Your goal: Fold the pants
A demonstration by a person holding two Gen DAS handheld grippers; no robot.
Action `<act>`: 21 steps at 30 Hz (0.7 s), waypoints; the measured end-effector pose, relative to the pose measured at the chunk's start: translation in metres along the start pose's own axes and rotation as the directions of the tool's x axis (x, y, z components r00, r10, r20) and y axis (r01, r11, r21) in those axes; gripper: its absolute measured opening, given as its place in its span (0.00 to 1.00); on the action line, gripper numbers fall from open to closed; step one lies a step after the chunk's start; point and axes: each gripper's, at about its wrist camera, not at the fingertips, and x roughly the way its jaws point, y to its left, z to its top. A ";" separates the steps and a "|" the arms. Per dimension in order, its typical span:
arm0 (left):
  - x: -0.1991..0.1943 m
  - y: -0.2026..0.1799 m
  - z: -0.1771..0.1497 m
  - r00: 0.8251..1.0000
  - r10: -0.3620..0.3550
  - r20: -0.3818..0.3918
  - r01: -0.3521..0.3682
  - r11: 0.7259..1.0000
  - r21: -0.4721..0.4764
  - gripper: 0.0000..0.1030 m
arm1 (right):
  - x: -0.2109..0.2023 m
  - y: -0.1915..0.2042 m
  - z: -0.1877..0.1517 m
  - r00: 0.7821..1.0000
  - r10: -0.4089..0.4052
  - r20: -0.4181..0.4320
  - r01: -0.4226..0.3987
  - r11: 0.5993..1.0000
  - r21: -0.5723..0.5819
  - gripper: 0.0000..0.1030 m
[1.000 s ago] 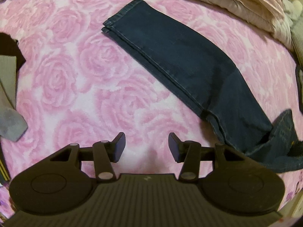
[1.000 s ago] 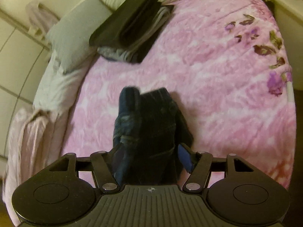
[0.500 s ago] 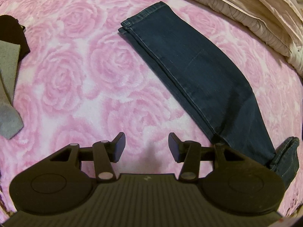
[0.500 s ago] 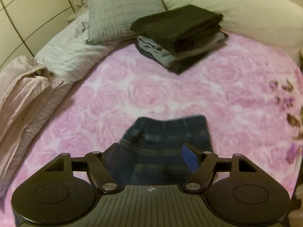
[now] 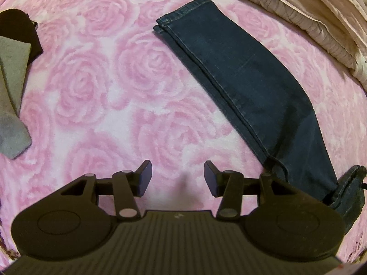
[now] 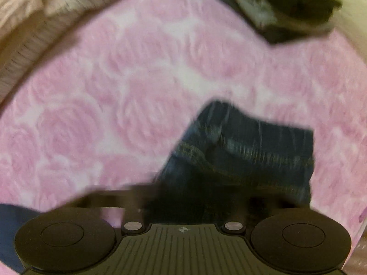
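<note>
left gripper (image 5: 177,177) jaws wide, empty, over pink bedspread (image 5: 96,96) | jeans (image 5: 247,80) flat, legs stacked, hem toward bolster edge | right gripper (image 6: 185,197) blurred, jaw state unreadable, denim waistband end draped across it

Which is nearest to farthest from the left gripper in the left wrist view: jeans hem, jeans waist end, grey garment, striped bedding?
From the left gripper, which is open:
1. Jeans waist end, low right, beside the gripper body.
2. Grey garment, left edge.
3. Jeans hem, up and right of centre.
4. Striped bedding, top right, past the jeans.
</note>
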 end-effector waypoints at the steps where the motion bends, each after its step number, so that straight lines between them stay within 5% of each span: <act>1: -0.001 0.001 0.001 1.000 -0.004 0.004 0.004 1.000 0.001 0.43 | -0.002 -0.013 -0.006 1.000 0.030 0.004 -0.030 0.998 0.049 0.00; 5: 0.000 0.001 0.010 0.999 -0.024 0.021 0.024 1.000 0.002 0.43 | -0.052 -0.071 -0.042 0.984 0.113 0.139 -0.134 0.979 0.155 0.00; 12: 0.030 -0.008 0.035 0.994 -0.101 0.032 0.102 0.994 -0.033 0.41 | -0.122 -0.188 -0.104 0.979 0.109 0.171 -0.172 0.894 0.414 0.00; 18: 0.062 -0.006 0.064 0.990 -0.127 0.064 0.136 0.979 -0.154 0.33 | -0.128 -0.208 -0.122 0.976 0.127 0.176 -0.195 0.870 0.453 0.00; 21: 0.076 -0.006 0.076 0.991 -0.124 0.048 0.130 0.975 -0.179 0.21 | -0.130 -0.203 -0.117 0.971 0.126 0.205 -0.205 0.876 0.436 0.00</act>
